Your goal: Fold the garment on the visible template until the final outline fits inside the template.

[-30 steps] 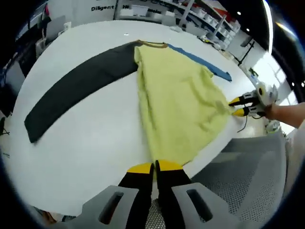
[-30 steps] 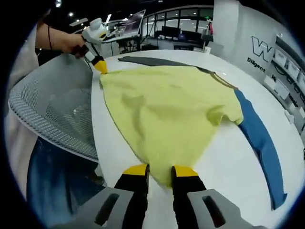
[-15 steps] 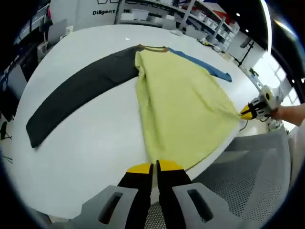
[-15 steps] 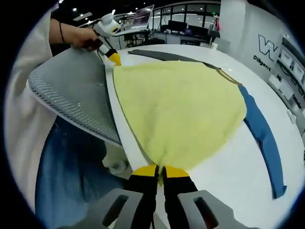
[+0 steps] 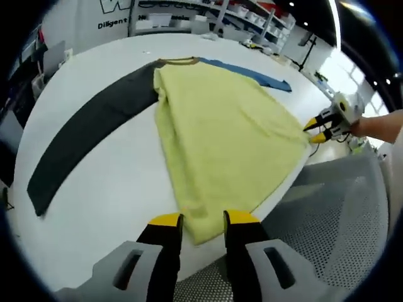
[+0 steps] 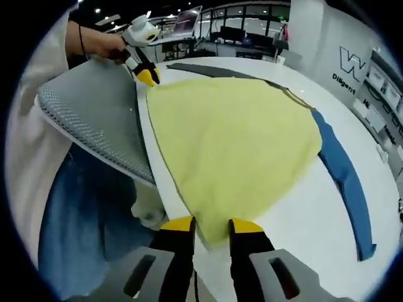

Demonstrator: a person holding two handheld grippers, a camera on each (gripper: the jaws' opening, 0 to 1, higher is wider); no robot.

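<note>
Yellow garment (image 5: 220, 132) flat on table (image 5: 119, 182) — both tools open.

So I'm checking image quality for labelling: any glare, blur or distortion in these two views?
Left gripper view: fisheye bends the white table, window glare at upper right, yellow fabric garment sharp. Right gripper view: same bending, ceiling lights flare at top, blue sleeve stretched toward the edge.

I see a grey mesh chair (image 6: 94, 123) right by the edge of my white table (image 5: 126, 182). Blue jeans (image 6: 75, 233) show under the chair. Far back there are shelves (image 5: 252, 12) with boxes and a white wall (image 6: 327, 44) with dark letters. Some screens (image 6: 245, 34) sit by the windows.
</note>
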